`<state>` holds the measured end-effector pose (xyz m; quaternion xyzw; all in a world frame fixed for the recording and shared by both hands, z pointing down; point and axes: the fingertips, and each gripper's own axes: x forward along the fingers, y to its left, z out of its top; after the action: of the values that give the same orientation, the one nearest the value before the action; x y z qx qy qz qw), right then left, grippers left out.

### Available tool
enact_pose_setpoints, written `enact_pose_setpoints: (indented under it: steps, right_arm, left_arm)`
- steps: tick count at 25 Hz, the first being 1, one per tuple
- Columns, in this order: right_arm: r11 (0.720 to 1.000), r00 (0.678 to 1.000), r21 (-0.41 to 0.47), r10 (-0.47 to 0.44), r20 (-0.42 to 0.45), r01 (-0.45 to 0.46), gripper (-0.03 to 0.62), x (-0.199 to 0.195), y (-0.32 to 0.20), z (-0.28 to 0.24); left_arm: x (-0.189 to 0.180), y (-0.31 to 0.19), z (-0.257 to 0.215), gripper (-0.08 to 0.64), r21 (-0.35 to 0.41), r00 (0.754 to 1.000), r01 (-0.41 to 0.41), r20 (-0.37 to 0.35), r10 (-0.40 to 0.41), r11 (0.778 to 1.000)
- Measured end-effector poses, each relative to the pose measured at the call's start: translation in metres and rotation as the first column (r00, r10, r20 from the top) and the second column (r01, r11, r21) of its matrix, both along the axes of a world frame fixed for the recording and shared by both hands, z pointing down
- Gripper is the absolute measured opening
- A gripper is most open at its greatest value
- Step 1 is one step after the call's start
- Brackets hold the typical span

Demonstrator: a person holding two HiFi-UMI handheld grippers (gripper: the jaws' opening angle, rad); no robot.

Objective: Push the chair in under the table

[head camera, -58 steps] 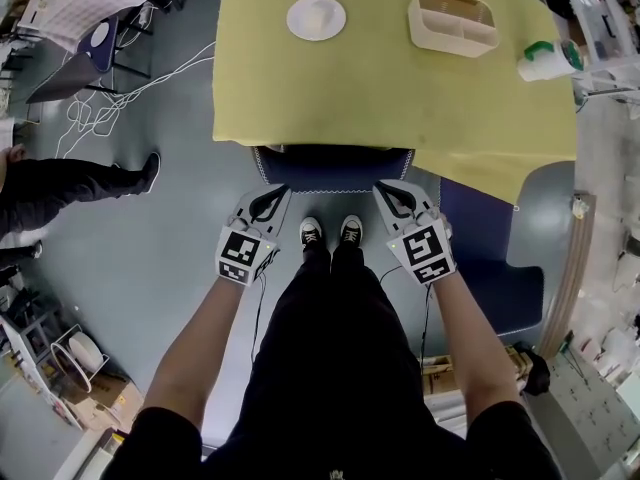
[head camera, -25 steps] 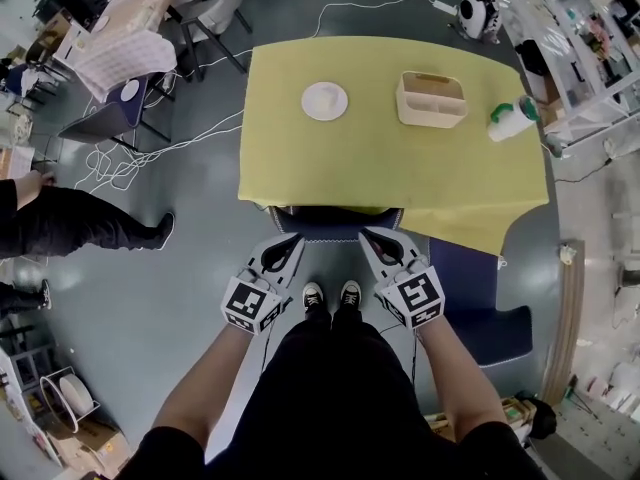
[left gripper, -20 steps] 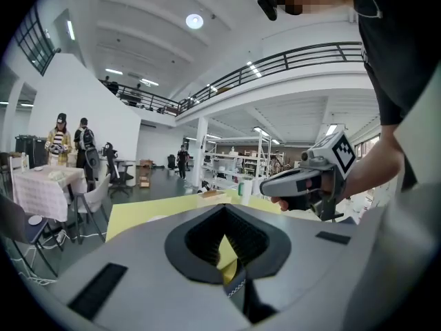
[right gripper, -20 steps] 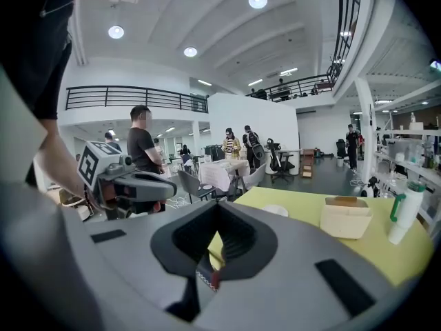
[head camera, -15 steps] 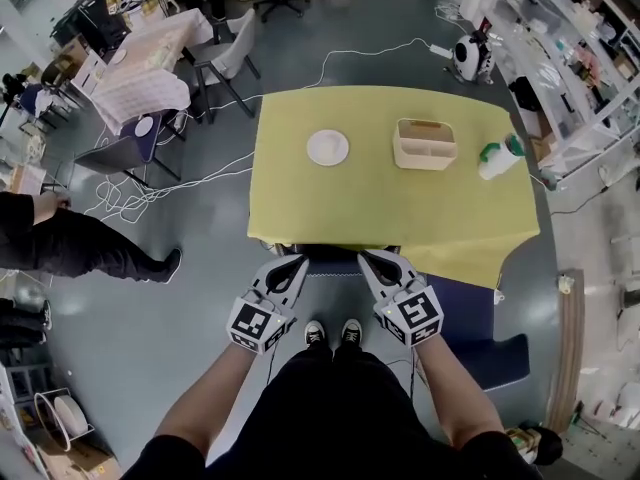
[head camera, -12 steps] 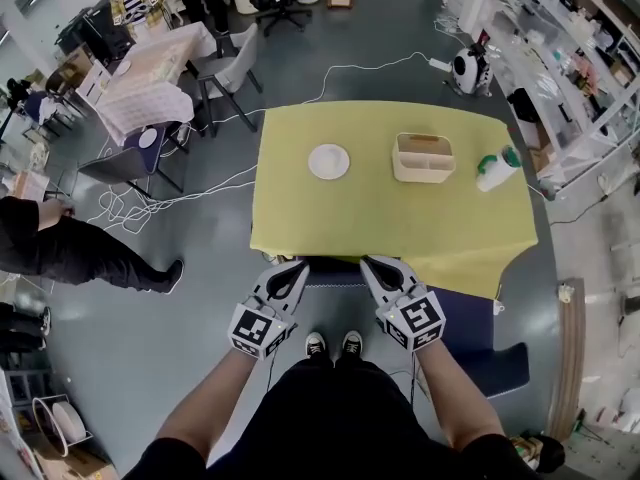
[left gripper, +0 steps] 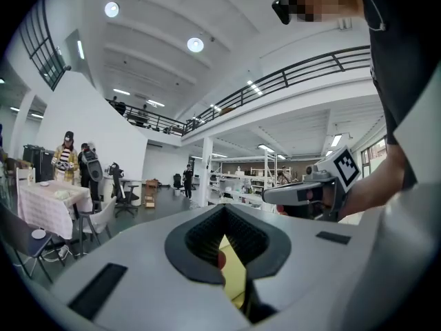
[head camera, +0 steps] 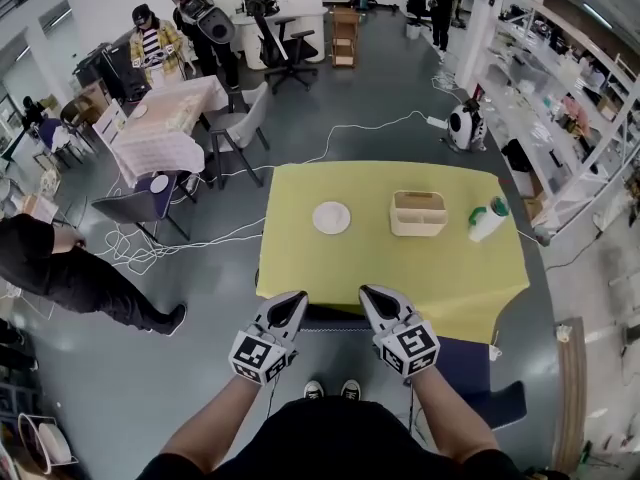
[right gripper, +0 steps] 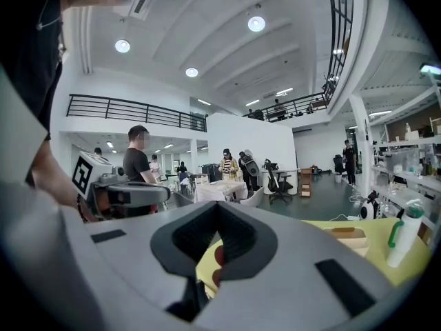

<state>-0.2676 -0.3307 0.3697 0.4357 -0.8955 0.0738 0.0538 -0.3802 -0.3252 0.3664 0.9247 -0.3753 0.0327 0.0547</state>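
On the table (head camera: pixel 300 193) stands a beige caddy (head camera: pixel 419 213) with a divider inside; what lies in its compartments I cannot tell. Left of it is a white plate (head camera: pixel 331 217), and right of it, near the table's right edge, a white bottle (head camera: pixel 487 220) with a green cap, which stands upright in the right gripper view. The chair (head camera: pixel 330 319) is dark blue and is already in under the table: only a narrow dark strip of it shows below the near edge of the yellow cloth (head camera: pixel 480 278), between the two grippers in the head view. The left gripper (head camera: pixel 297 296) and the right gripper (head camera: pixel 366 293) are side by side, a little apart, and point forward over the table. The jaws of both are pressed together and nothing is between them. The person's shoes (head camera: pixel 330 389) are just behind the chair. The cloth covers the whole table and hangs over its edges. The floor (head camera: pixel 200 308) is grey and smooth, with white cables (head camera: pixel 330 138) lying across it. Behind on the left is another table (head camera: pixel 165 113) with a pale cloth and chairs round it, and people stand near the far wall. A person in black (head camera: pixel 60 278) is at the left, and shelves (head camera: pixel 570 98) run along the right side.
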Motion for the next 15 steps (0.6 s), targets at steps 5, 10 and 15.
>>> enact_pose_setpoints:
  steps: [5, 10, 15]
  right_arm:
    - [0.999, 1.000, 0.035, -0.008, -0.013, 0.009, 0.014, -0.007, 0.004, -0.013]
    - [0.999, 0.999, 0.041, -0.032, 0.016, 0.031, 0.014, -0.016, 0.011, -0.022]
    - [1.000, 0.999, 0.024, -0.019, 0.034, 0.018, 0.014, -0.012, 0.013, -0.022]
  left_arm:
    - [0.000, 0.005, -0.011, 0.006, 0.010, 1.000, -0.006, -0.020, 0.006, 1.000]
    - [-0.003, 0.008, -0.022, 0.006, 0.025, 0.999, -0.018, -0.036, 0.019, 1.000]
    - [-0.004, 0.009, -0.022, 0.006, 0.018, 0.998, -0.027, -0.061, 0.028, 0.999]
